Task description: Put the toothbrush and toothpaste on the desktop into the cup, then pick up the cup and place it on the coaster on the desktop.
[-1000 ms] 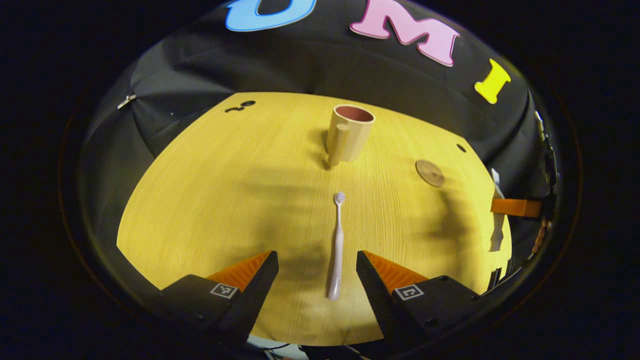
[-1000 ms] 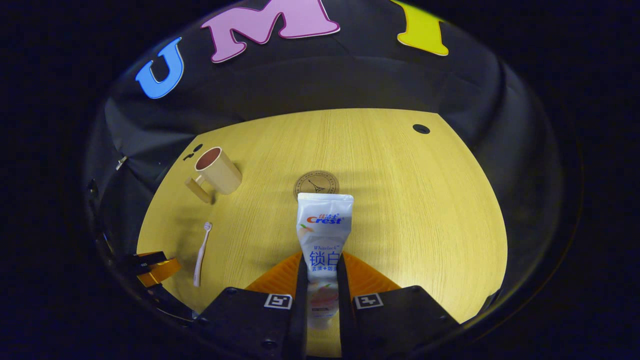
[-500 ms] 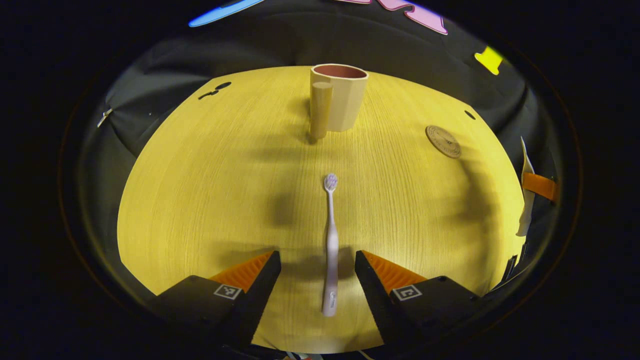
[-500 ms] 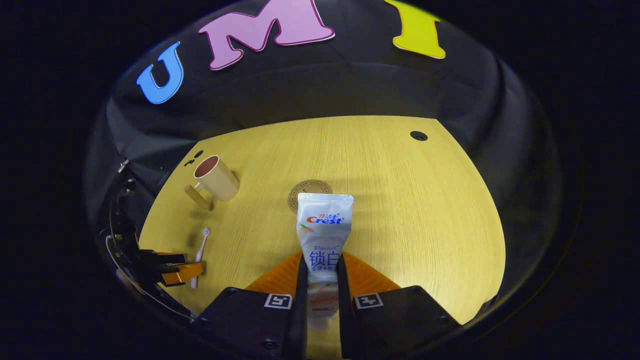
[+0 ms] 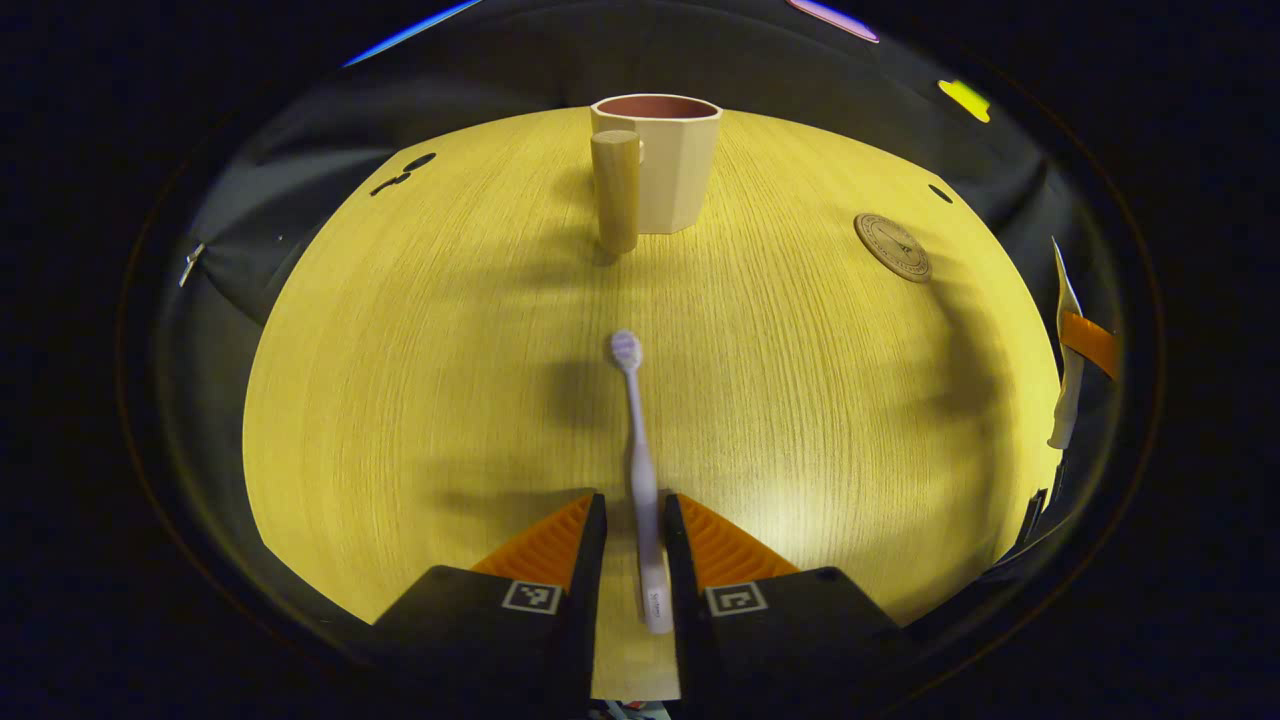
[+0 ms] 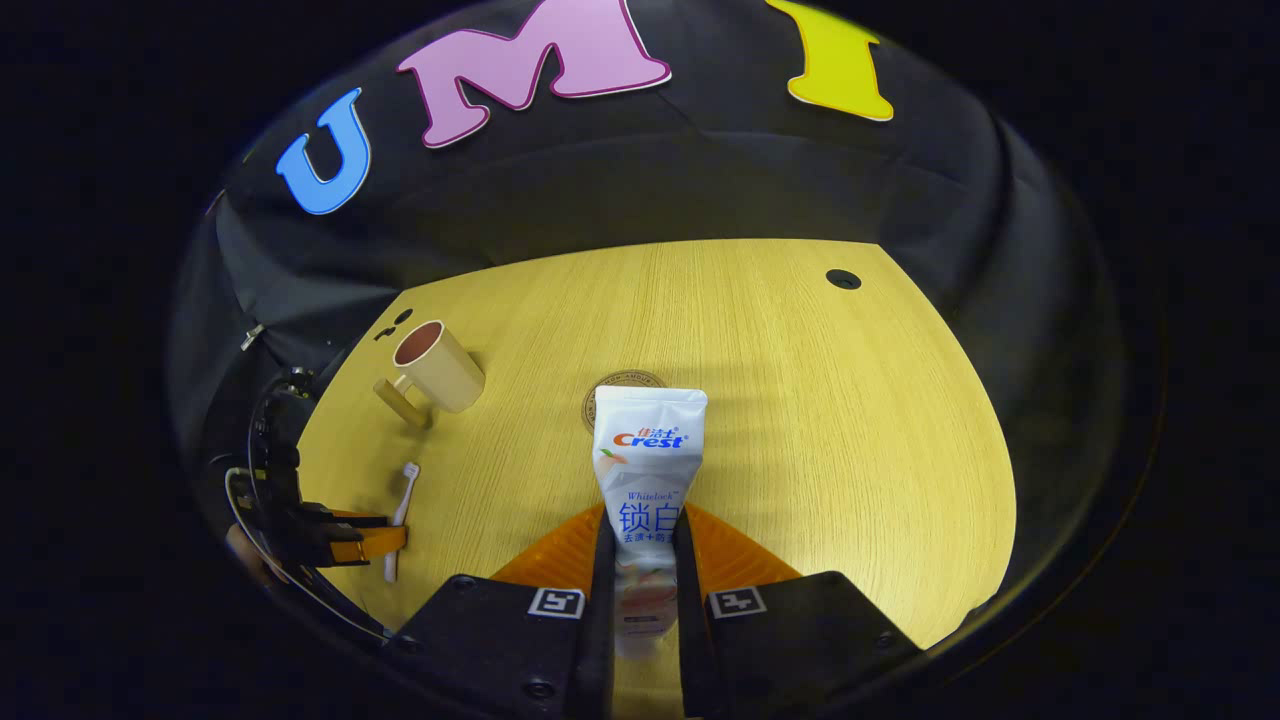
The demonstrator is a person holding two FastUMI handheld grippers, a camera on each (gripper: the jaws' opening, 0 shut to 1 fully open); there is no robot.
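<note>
A pale toothbrush (image 5: 640, 470) is lying flat on the wooden desktop, bristles pointing toward 12 o'clock. A beige handled cup (image 5: 660, 160) is standing upright beyond it. A white toothpaste tube (image 6: 645, 480) is pointing toward 12 o'clock, partly covering the round brown coaster (image 6: 600, 395).

recording booth, black cloth wall (image 6: 640, 190), wooden desktop (image 6: 800, 400)
</note>
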